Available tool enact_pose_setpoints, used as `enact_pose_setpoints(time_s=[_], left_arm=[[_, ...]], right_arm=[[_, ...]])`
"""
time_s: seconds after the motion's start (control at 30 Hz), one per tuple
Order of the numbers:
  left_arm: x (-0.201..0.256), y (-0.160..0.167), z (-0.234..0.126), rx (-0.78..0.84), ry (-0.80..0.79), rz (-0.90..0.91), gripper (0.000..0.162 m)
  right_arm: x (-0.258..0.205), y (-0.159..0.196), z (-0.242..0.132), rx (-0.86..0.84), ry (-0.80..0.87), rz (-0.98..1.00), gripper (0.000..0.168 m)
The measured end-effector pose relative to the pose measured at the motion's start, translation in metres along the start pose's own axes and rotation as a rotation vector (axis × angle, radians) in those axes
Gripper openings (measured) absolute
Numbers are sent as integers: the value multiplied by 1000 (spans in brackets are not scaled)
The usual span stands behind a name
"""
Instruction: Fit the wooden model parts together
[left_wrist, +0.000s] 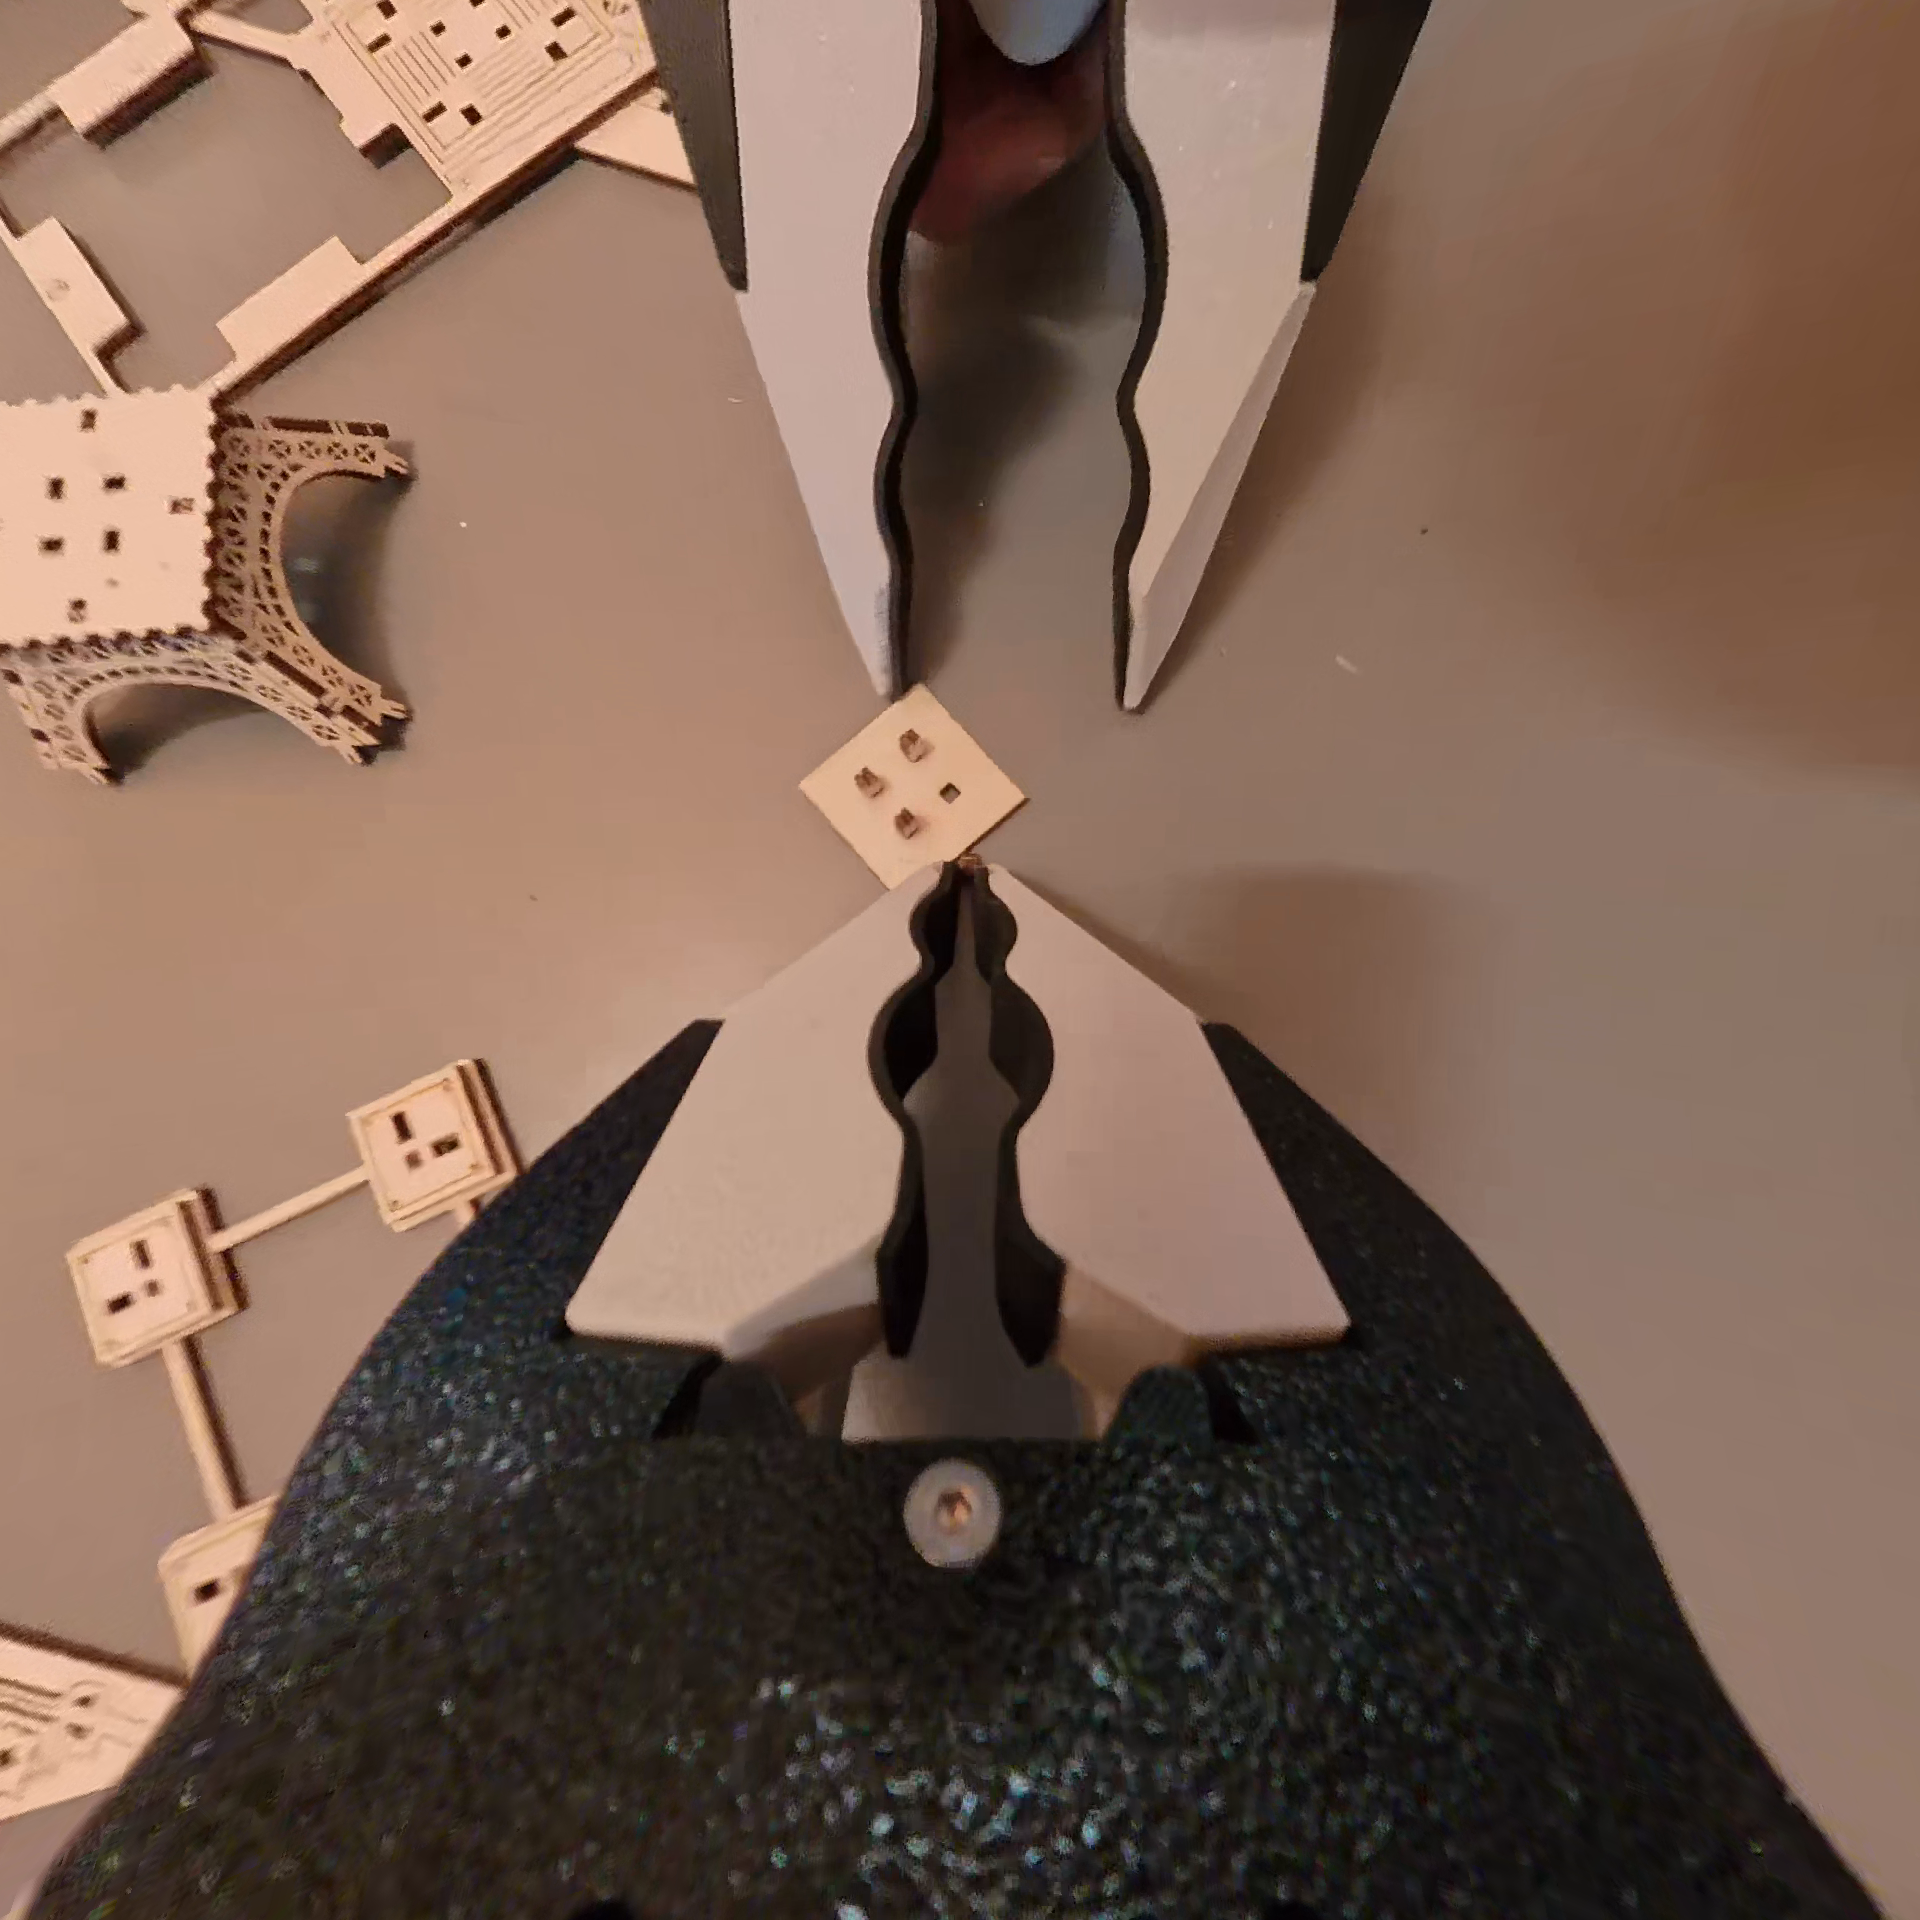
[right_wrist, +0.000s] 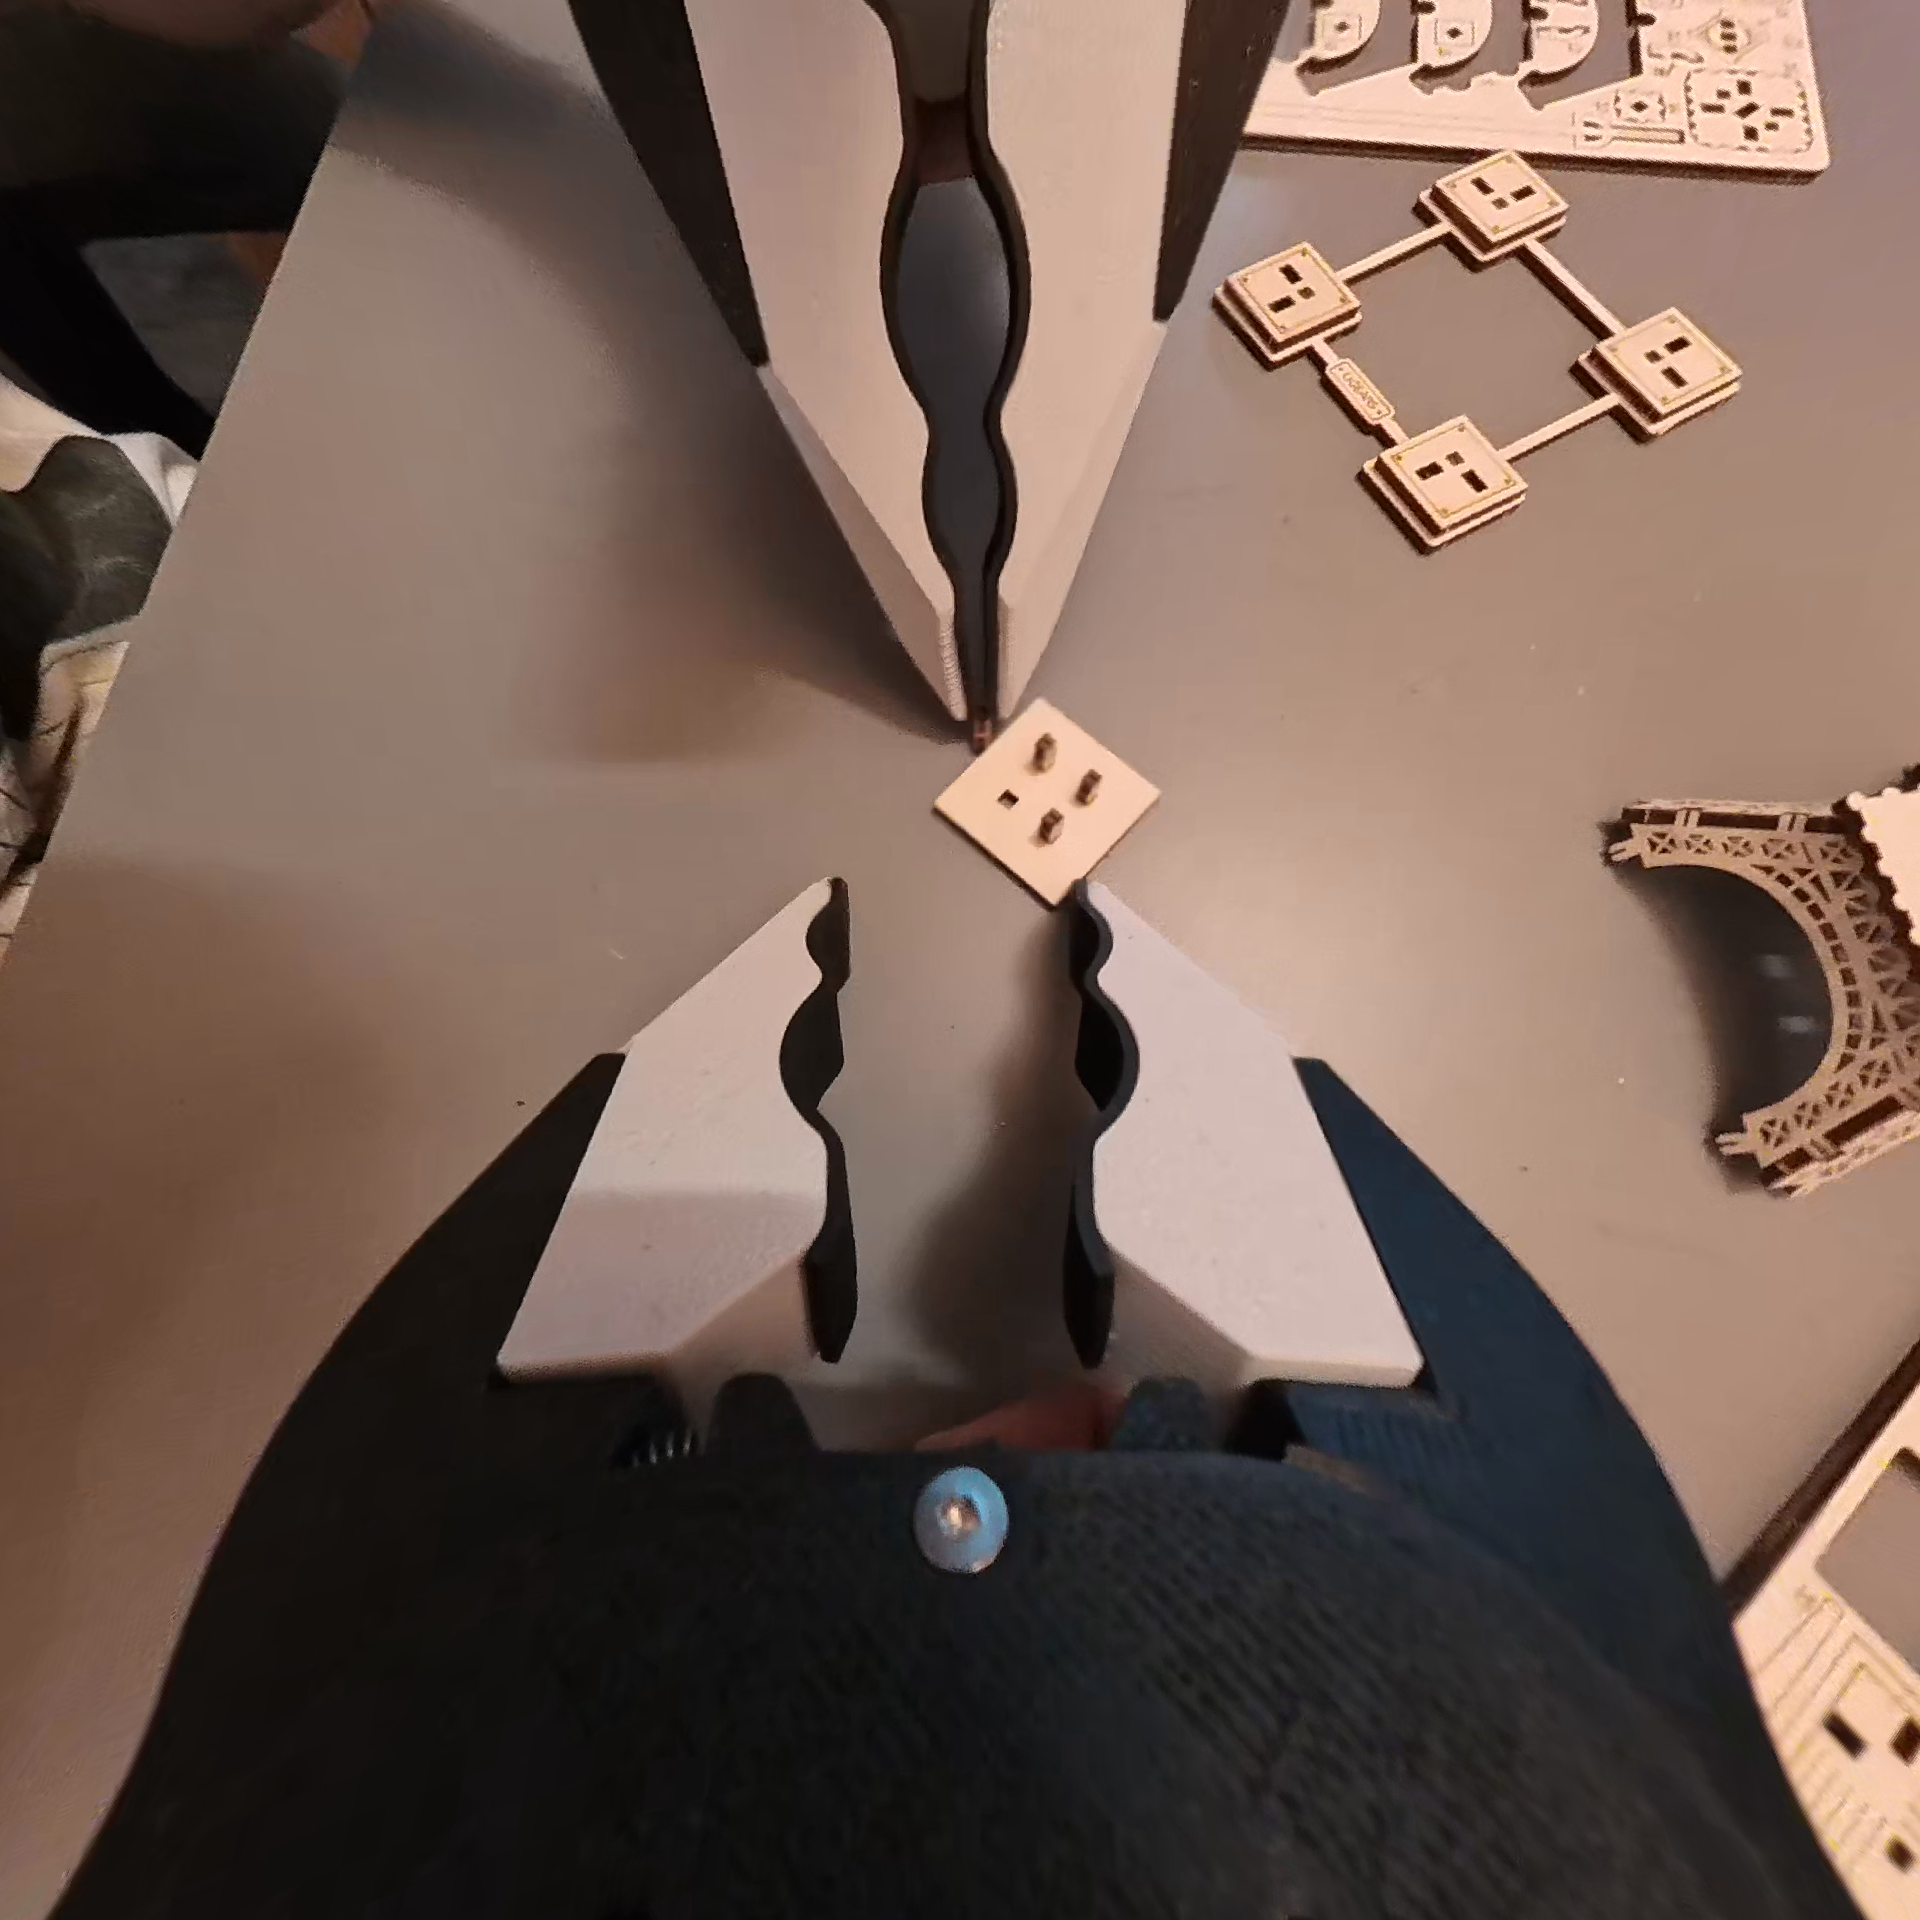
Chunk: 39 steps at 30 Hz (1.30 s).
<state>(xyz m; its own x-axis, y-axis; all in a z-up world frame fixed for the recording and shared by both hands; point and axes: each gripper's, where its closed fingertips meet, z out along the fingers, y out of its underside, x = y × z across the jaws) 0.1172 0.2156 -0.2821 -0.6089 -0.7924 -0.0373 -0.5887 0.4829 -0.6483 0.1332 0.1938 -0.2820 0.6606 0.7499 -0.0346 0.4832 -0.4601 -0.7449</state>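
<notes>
A small square wooden plate (left_wrist: 914, 821) lies flat on the grey table, with three short pegs standing in it and one empty hole. My left gripper (left_wrist: 966, 873) is shut on a tiny wooden peg (left_wrist: 972, 860), its tip at the plate's near corner. In the right wrist view the left gripper (right_wrist: 977, 717) comes in from the top, with the peg (right_wrist: 982, 736) just off the plate (right_wrist: 1081, 847). My right gripper (right_wrist: 956, 894) is open and empty, and its right fingertip (right_wrist: 1086, 904) is at the plate's near corner. It also shows in the left wrist view (left_wrist: 1008, 691).
A wooden tower base with lattice arches (left_wrist: 260, 582) (right_wrist: 1808, 987) stands beside the work spot. A wooden frame with square pads (right_wrist: 1475, 353) (left_wrist: 291, 1226) and cut-out part sheets (left_wrist: 312, 156) (right_wrist: 1558, 83) lie on the table (right_wrist: 416, 831). Dark cloth (right_wrist: 125, 156) lies past the table's edge. My two grippers' fingertips are within a few centimetres of each other.
</notes>
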Motion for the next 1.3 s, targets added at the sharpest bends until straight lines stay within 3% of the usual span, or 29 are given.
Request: enact_pose_setpoints(time_s=[0.23, 0.3, 0.37, 0.53, 0.6, 0.7, 0.8, 0.87, 1.03, 1.3], left_arm=[[-2, -2, -10, 61, -39, 397, 0], [-4, -6, -16, 79, -67, 509, 0], [-3, -7, -18, 83, -53, 567, 0], [-4, -17, -20, 134, -98, 635, 0], [-6, -27, -26, 192, -150, 637, 0], [-5, -41, -37, 272, -200, 618, 0], [0, -48, -42, 321, -186, 575, 0], [0, -51, -43, 341, -171, 499, 0], [-2, -59, -45, 398, -94, 243, 0], [-3, -66, -49, 432, -41, 105, 0]], right_arm=[[-7, -2, -4, 48, -28, 97, 41], [6, 0, -8, 42, 36, 83, 43], [21, 0, -9, 33, 104, 41, 47], [27, -15, -7, 96, 95, -61, 49], [26, -33, -15, 210, 111, -74, 39], [5, -55, -29, 370, -5, -15, 14], [1, -64, -40, 466, -32, 63, 15], [9, -67, -43, 496, 50, 53, 16], [7, -66, -39, 396, 306, -261, 10], [8, -67, -39, 416, 329, -258, 5]])
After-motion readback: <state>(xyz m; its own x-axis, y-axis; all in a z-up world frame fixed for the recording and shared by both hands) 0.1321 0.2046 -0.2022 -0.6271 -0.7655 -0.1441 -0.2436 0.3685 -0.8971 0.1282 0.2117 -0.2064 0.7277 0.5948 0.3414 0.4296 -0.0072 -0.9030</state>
